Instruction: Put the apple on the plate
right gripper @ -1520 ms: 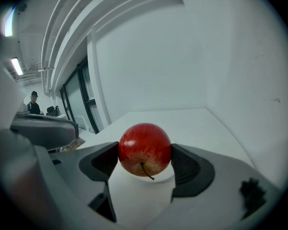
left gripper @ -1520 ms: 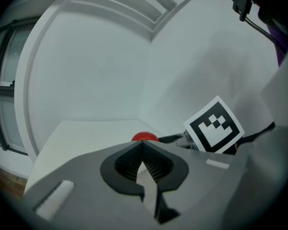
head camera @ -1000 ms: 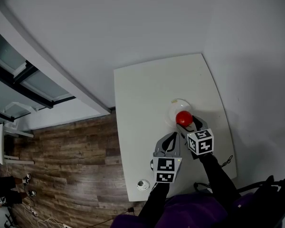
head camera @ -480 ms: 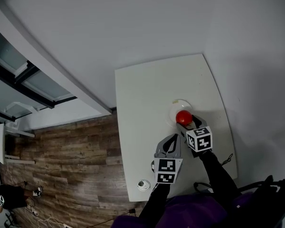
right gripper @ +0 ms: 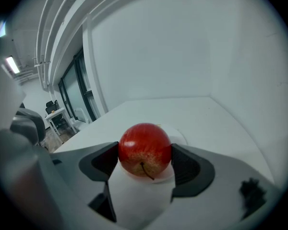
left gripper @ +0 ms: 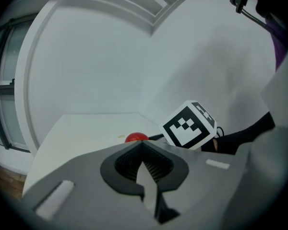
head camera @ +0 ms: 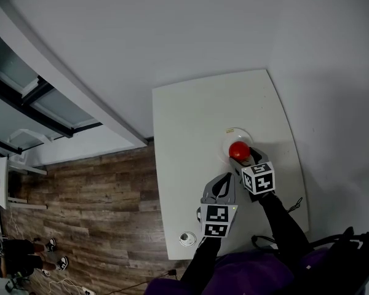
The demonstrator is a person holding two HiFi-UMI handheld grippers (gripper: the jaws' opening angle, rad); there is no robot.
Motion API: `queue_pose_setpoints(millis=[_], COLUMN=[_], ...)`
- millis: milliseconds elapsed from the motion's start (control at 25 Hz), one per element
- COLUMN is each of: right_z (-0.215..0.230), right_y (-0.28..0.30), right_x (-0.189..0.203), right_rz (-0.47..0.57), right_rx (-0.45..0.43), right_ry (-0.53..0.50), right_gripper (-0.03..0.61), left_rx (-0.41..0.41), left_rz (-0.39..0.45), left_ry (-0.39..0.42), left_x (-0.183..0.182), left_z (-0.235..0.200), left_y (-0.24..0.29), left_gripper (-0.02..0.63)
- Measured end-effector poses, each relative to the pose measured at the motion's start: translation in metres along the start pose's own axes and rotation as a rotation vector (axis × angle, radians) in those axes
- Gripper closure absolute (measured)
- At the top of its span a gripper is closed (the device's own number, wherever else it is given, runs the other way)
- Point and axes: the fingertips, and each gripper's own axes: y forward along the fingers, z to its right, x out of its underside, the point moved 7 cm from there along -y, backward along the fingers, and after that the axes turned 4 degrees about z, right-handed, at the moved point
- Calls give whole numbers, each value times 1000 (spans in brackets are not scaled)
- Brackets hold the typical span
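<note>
1. The right gripper [right gripper: 145,165] clamps the apple [right gripper: 144,148] between its two dark pads, one on each side of the fruit.
2. The apple sits low over the near part of the white plate [right gripper: 179,137]. Whether its underside already touches the plate cannot be told from these views.
3. The stem and its yellowish hollow face near, back toward the gripper and a little down. The core therefore runs roughly near to far, almost level rather than upright. The fruit is close to round and has no marked long side.
4. The left gripper [left gripper: 145,164] has its jaws closed together on nothing. It waits near and to the left of the plate, above the white table [head camera: 190,134].
5. From the head view, the apple [head camera: 238,150] shows red against the plate [head camera: 229,137] on the table's right half, with the right gripper [head camera: 249,165] just behind it.
6. The carry looks as good as done. What appears to be left is to settle the fruit, open the jaws and draw back. Lying on its side, it may roll a little once released.
</note>
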Motion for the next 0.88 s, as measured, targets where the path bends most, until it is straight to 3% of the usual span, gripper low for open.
queue_pose_setpoints(millis=[880], right_z=[4], right_y=[0], right_x=[-3], right_rz=[-9], right_rx=[6], right_ry=[-30], right_gripper=[238], left_rx=[-9], left_rz=[15], left_ry=[-9], left_x=[-4], left_z=[-5], left_y=[0], left_gripper=[607])
